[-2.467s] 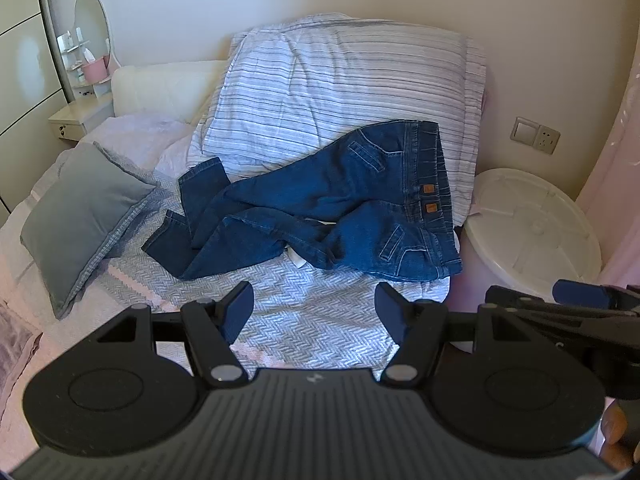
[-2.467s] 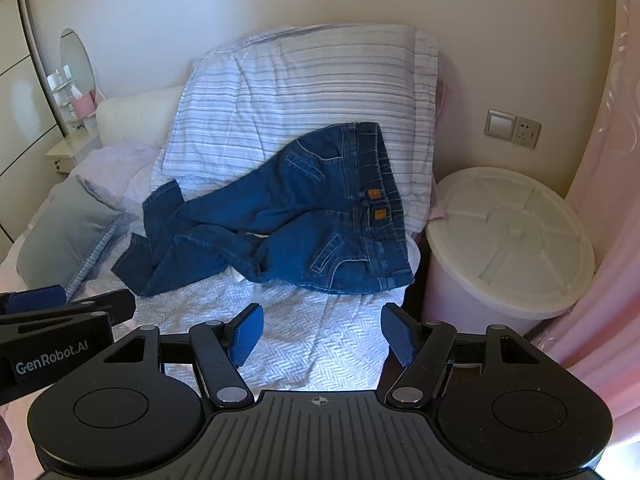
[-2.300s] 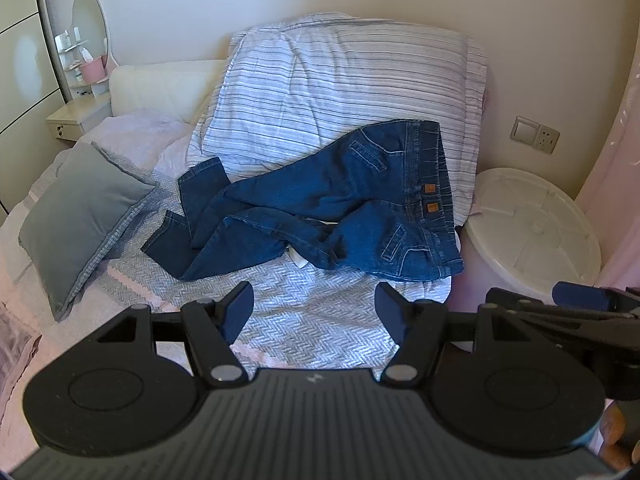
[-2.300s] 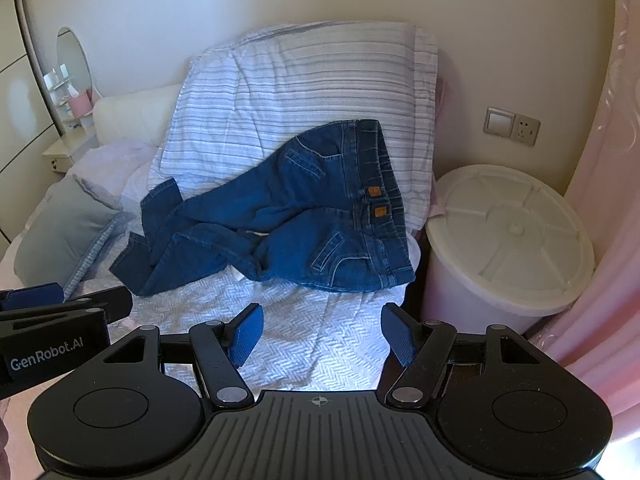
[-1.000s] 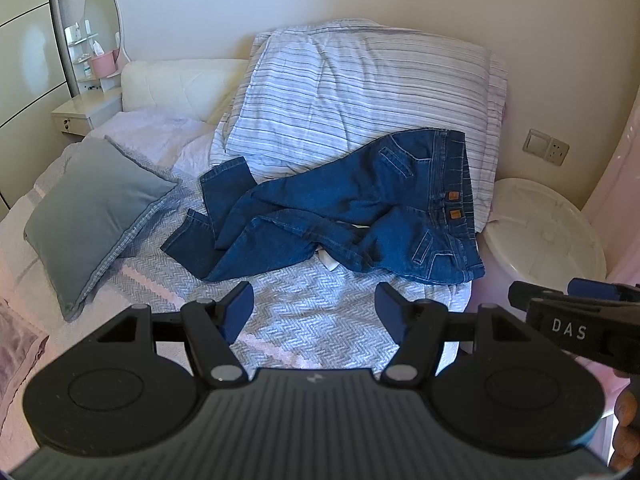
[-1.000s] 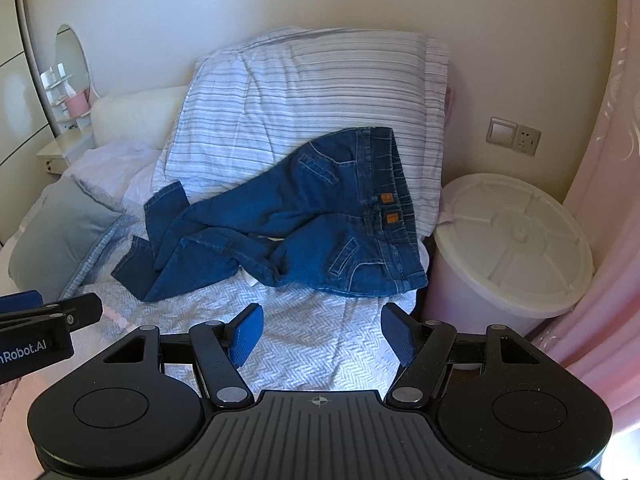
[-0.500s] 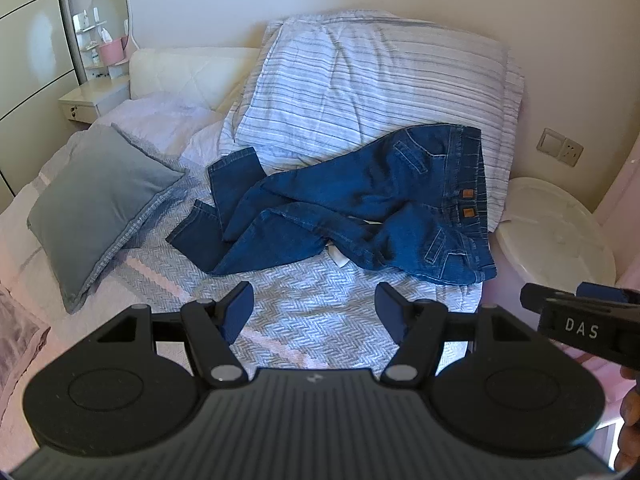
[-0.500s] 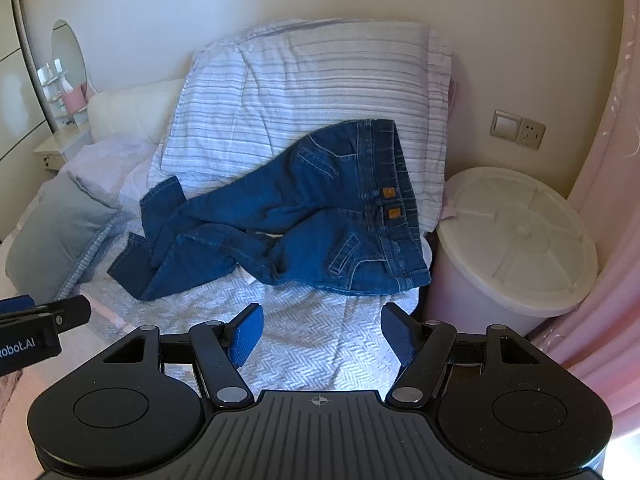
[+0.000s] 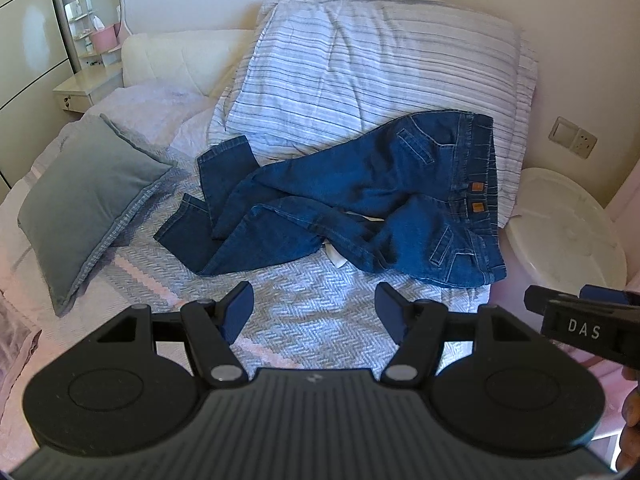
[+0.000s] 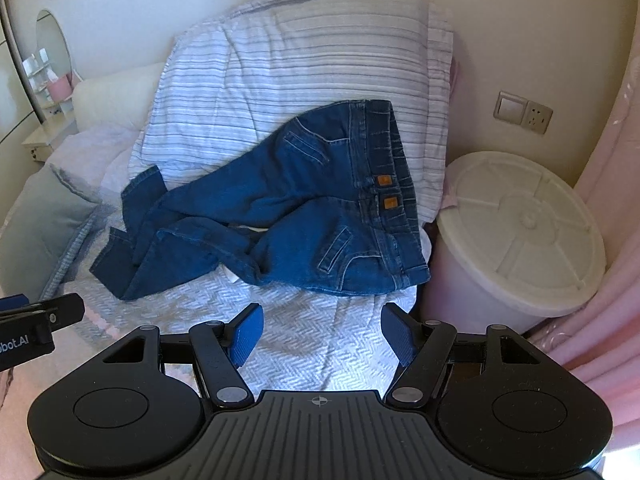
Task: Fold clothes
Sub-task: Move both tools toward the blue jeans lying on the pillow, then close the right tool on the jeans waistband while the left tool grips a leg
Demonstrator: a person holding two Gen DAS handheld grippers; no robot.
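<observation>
A pair of dark blue jeans (image 9: pixel 360 200) (image 10: pixel 280 208) lies crumpled on the bed, waistband at the right against a striped pillow, legs twisted toward the left. My left gripper (image 9: pixel 316 304) stands open above the bedspread, short of the jeans' lower edge, nothing between its fingers. My right gripper (image 10: pixel 322 330) is also open and empty, hovering near the bed's right edge below the seat of the jeans. Each gripper shows at the edge of the other's view.
A big striped pillow (image 9: pixel 380 80) leans on the wall behind the jeans. A grey cushion (image 9: pixel 84 196) lies at the left. A white lidded bin (image 10: pixel 516 232) stands right of the bed, beside a pink curtain (image 10: pixel 608 240). A nightstand (image 9: pixel 86 84) with a mirror is far left.
Both grippers have moved forward and a little down toward the bed, so the jeans look larger and nearer. Both stay open. The jeans have not moved.
</observation>
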